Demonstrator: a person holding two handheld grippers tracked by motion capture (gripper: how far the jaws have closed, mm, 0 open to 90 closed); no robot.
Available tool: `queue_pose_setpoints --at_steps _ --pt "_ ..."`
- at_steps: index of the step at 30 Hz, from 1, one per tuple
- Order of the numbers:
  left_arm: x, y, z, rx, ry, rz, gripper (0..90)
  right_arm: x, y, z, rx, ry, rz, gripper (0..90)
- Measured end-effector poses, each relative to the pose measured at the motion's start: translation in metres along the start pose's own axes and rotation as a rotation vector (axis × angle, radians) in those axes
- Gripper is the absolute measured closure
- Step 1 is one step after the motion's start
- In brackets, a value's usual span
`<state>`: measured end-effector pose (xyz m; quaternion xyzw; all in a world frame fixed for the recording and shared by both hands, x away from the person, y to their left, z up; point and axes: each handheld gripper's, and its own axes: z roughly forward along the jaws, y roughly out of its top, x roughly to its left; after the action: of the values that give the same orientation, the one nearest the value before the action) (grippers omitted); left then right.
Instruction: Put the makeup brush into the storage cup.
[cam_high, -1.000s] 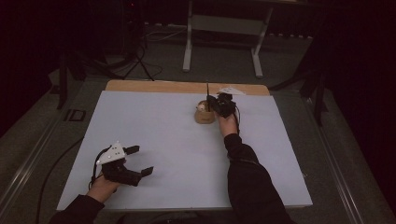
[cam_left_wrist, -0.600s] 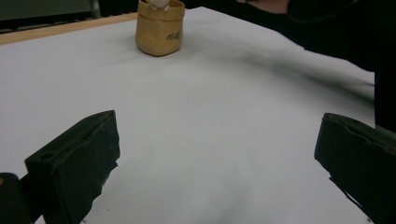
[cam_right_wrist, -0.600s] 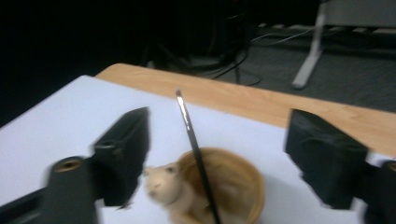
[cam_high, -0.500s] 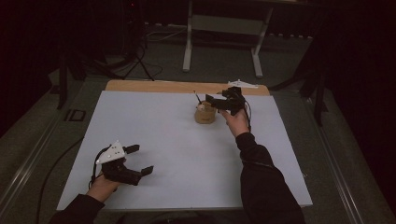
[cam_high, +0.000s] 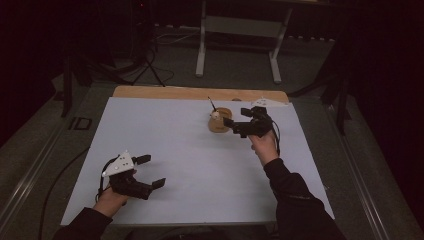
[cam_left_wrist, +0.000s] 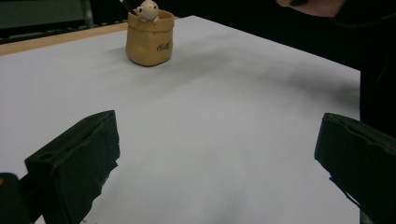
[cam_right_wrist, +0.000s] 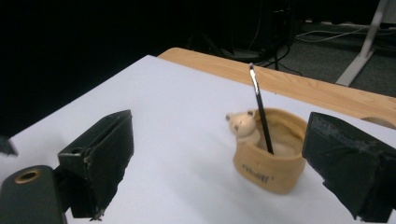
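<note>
A tan pot stands on the far half of the white sheet, with a black pen leaning upright in it and a small white figurine at its rim. My right gripper hovers just right of the pot and points at it. Its jaws have just been opening and stand wide apart with nothing between them. In the right gripper view the pot and pen sit just beyond the jaws. My left gripper rests open at the near left, and its own view looks across the sheet at the pot.
The white sheet covers most of the table, and a wooden strip shows along the far edge. Metal stand legs and cables are on the dark floor behind. The person's right sleeve lies over the near right part.
My right gripper let go of the pen, opened, and drew back up and to the right of the pot. The pen stays standing in the pot. The left gripper kept still.
</note>
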<state>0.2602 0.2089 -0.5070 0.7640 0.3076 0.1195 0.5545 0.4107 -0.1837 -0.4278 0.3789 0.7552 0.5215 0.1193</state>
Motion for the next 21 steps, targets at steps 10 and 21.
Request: queue_pose_setpoints --at_steps 10,21 --pt "0.000 0.001 -0.003 -0.011 -0.001 0.004 0.3 0.020 -0.028 -0.038 -0.037 0.032 -0.085 9.0" --pt "0.000 0.002 -0.005 -0.019 -0.005 0.004 0.3 0.019 -0.067 -0.065 -0.066 0.052 -0.113 9.1"
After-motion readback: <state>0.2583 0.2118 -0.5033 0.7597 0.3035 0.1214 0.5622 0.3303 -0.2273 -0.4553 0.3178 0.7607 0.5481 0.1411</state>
